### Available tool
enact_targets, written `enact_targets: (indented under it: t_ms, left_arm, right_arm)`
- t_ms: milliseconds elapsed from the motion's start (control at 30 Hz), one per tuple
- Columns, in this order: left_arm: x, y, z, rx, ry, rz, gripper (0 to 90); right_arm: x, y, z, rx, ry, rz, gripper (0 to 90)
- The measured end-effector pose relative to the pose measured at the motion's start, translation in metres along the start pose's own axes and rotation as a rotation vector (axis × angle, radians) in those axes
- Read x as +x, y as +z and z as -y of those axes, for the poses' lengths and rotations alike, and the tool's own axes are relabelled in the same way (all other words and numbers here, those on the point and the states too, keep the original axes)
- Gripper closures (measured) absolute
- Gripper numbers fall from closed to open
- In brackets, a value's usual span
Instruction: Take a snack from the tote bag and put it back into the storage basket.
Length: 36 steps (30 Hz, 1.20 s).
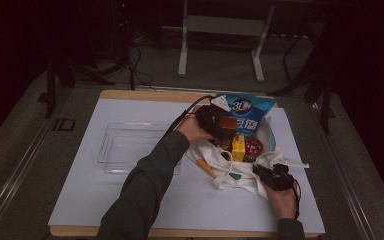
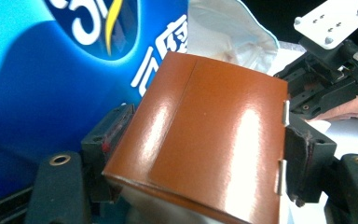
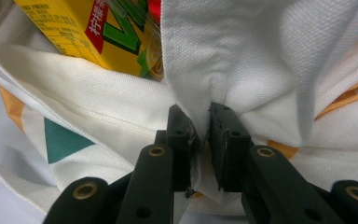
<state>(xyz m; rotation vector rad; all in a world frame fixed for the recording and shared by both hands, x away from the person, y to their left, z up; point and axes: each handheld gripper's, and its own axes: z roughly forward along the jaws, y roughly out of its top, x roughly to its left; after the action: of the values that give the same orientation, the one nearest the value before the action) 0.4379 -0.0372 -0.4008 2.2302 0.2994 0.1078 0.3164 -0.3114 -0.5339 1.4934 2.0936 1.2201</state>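
A: Right gripper [image 3: 200, 140] pinches the bag [image 3: 261, 60] rim. The brown box [image 2: 205, 140]?

B: Above the bag, clamped edge-to-edge in the left gripper [image 2: 205, 154]. Probably light, stiff, glossy; hold its edges.

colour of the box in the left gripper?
Glossy reddish-brown box between the left gripper jaws. Clearest in the left gripper view.

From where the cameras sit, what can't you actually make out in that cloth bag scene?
- Brown box: left gripper view cuts off its lower end; no label shows.
- Blue packet: the box and the frame edge cut its print.
- Yellow carton: right gripper view shows a corner; the cloth bag covers the rest.
- Red round item: too small in the high view to identify.
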Motion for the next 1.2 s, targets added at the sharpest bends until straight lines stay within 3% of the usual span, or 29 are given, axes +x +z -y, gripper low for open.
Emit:
enact_targets:
  t_ms: [433,667,900,967,1200]
  left_arm:
    - [0.0,0.003,0.015,-0.055,-0.032,0.051,30.1]
    - [0.004,-0.001,0.022,-0.068,-0.049,0.04,29.8]
    - [0.0,0.001,0.019,-0.077,-0.037,0.013,33.1]
    - [-0.001,0.002,0.018,-0.089,-0.033,0.009,33.9]
    - [-0.002,0.005,0.021,-0.164,-0.076,0.055,33.4]
  right_arm:
    - [-0.001,0.0,0.001,-0.004,0.004,-0.009,78.1]
    - [-0.001,0.0,0.001,-0.005,0.005,-0.012,78.1]
    - [-0.002,0.0,0.001,-0.005,0.007,-0.014,78.0]
    - [-0.002,0.0,0.001,-0.004,0.009,-0.016,78.1]
    - [-0.002,0.0,0.001,-0.004,0.01,-0.019,78.1]
